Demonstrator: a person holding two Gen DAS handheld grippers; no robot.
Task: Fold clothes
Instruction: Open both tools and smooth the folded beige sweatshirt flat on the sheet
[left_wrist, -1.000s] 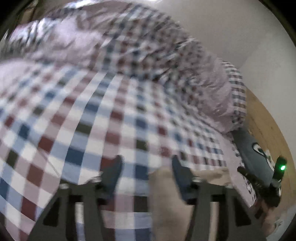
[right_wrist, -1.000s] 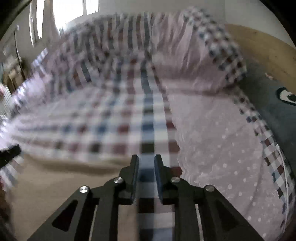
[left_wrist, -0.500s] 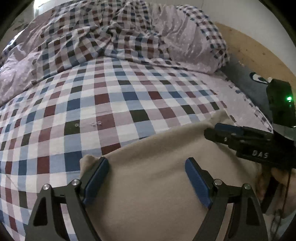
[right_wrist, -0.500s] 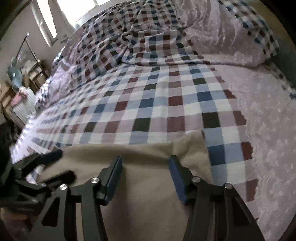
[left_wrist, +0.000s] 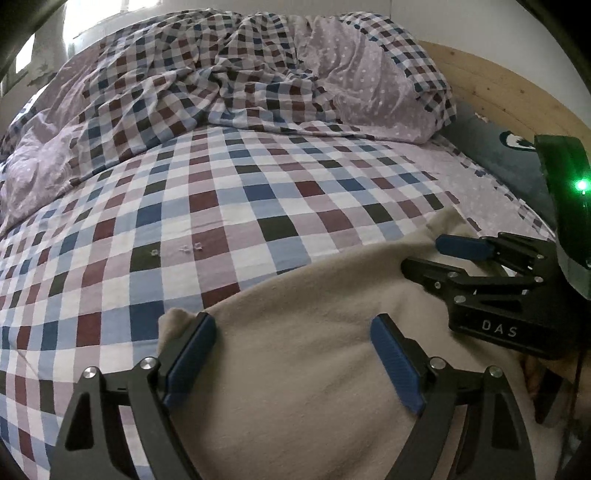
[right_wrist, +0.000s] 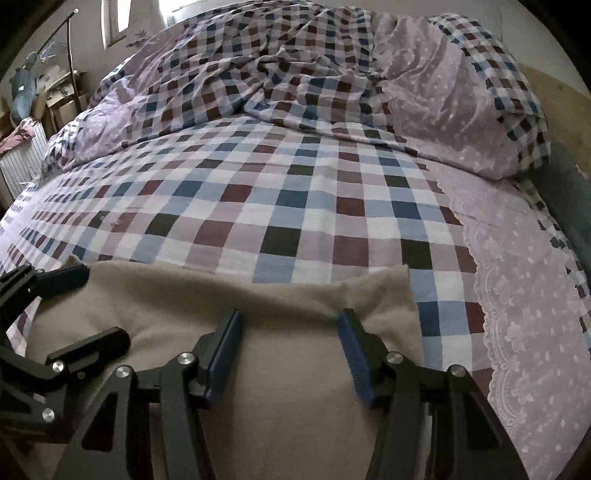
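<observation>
I have a beige garment (left_wrist: 314, 369) lying flat on the checked bed (left_wrist: 221, 206), filling the lower middle of both views, its far edge running side to side across the frame and the rest trailing back toward me under the cameras. My left gripper (left_wrist: 291, 363) sits low over the cloth near its left corner, which pokes up just beside the left finger at lower left of the left view; its fingers are spread wide with nothing between them but flat fabric below. My right gripper (right_wrist: 290, 354) is the same, fingers apart and holding nothing, parked over the cloth just inside the right corner, which lies up and right of its right finger in the right view. Each gripper shows in the other's camera, the right one at the right edge of the left view and the left one at the left edge of the right view, so the pair brackets the far edge, one near each end. Both point forward and slightly down along the bed toward the rumpled duvet (right_wrist: 295, 74) in the upper frame. I judge this fits either a garment laid out for folding or a fold just laid down; I cannot tell how many layers lie here.
</observation>
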